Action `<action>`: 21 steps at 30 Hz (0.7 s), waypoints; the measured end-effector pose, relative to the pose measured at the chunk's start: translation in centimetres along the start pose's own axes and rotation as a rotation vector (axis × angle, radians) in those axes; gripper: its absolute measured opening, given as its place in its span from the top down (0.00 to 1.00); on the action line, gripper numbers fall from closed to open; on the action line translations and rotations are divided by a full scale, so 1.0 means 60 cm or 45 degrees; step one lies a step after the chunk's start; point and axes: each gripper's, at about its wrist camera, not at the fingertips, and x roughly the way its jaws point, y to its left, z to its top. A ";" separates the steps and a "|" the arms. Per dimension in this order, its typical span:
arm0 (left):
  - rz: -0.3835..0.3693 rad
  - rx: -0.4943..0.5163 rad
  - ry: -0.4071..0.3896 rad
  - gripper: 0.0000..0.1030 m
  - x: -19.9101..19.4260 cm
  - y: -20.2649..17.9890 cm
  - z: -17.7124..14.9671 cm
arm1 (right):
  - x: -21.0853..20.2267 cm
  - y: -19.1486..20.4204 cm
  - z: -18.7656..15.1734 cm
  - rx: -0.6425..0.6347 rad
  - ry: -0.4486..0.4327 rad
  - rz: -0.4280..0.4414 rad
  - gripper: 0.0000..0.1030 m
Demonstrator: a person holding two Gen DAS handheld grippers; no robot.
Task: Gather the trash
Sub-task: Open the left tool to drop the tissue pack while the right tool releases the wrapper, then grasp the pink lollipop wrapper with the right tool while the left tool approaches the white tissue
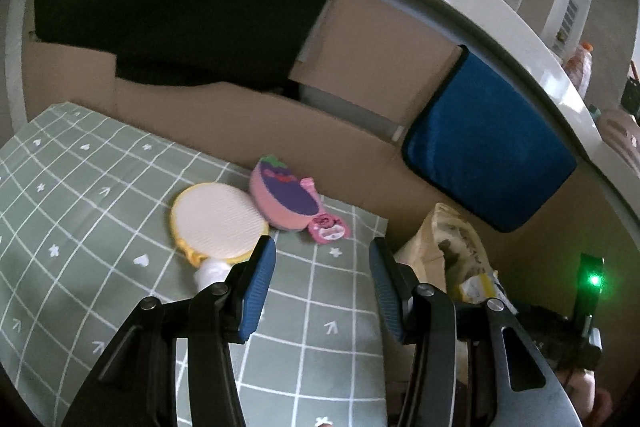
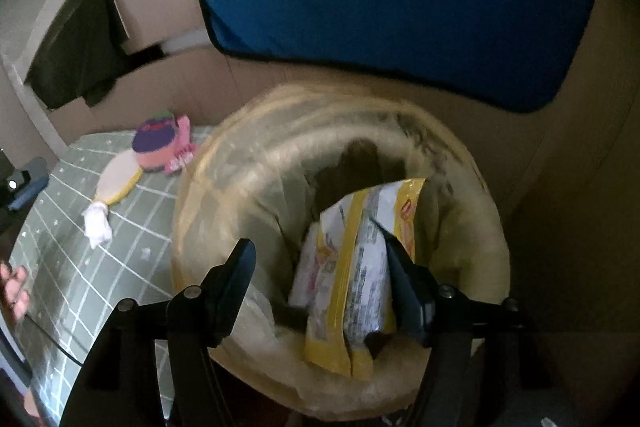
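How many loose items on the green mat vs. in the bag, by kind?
Round paddle fan on the green mat: 1
Eggplant plush toy: 1
Small pink toy: 1
Yellow snack wrapper in the bag: 1
Total: 4

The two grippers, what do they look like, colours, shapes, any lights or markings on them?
The left gripper has black angular linkage arms with round silver pivot bolts, and its fingers carry ribbed blue pads. The right gripper has the same black frame and silver bolts; its fingers look dark in the dim light. From the left wrist view, a black housing with a green light shows.
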 end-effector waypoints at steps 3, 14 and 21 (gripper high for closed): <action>0.012 -0.017 0.007 0.52 -0.005 0.013 -0.006 | -0.001 -0.006 -0.014 0.037 0.032 0.018 0.38; 0.074 -0.106 0.031 0.52 -0.013 0.065 -0.019 | -0.055 -0.021 -0.013 0.146 -0.098 0.156 0.38; 0.143 -0.150 0.047 0.52 -0.008 0.098 -0.025 | -0.078 0.017 0.020 0.068 -0.196 0.196 0.38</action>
